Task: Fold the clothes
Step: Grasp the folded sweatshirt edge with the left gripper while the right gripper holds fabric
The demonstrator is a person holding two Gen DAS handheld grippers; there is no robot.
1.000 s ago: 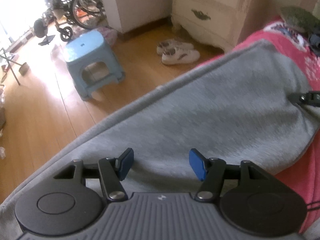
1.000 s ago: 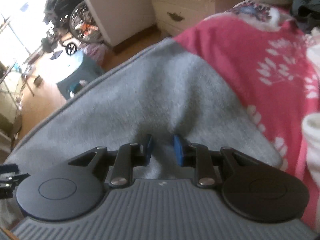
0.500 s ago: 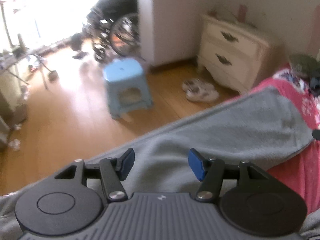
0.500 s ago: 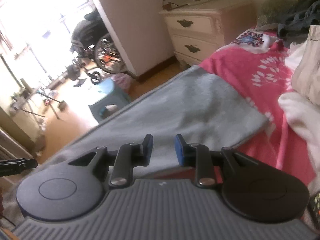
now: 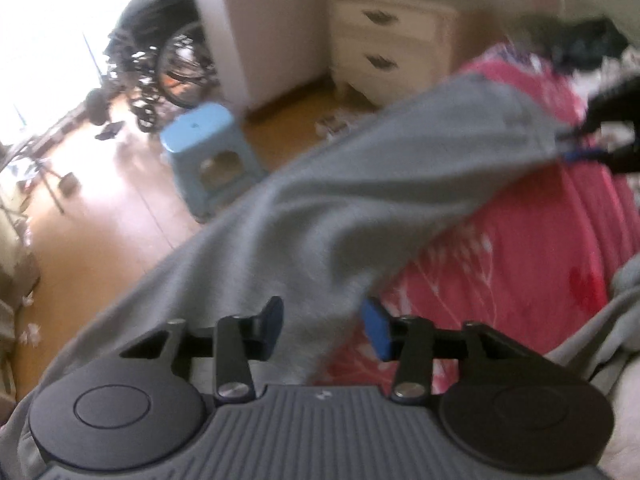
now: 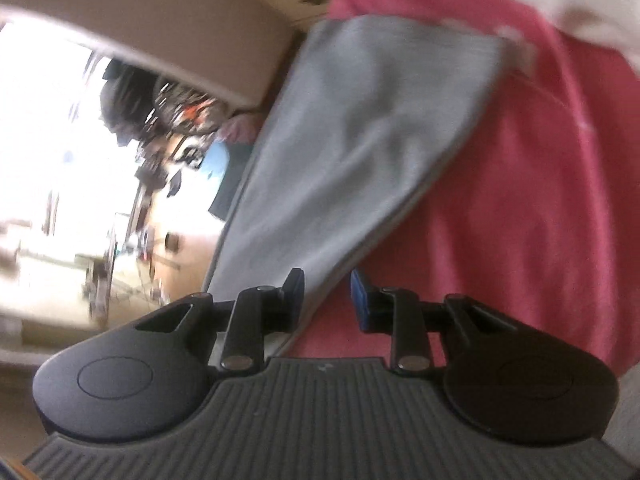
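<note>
Both claws, left (image 5: 322, 326) and right (image 6: 326, 294), sit parted, grey garment (image 5: 360, 200) edge running between their fingers.

I see the cloth (image 5: 360, 184) stretched over the bed (image 5: 532, 240), with the floor (image 5: 100, 216) to its left. A stool (image 5: 204, 148) stands on the floor, a wheelchair (image 5: 160, 60) behind it. The drawers (image 5: 384, 44) stand beside the bed's far end
</note>
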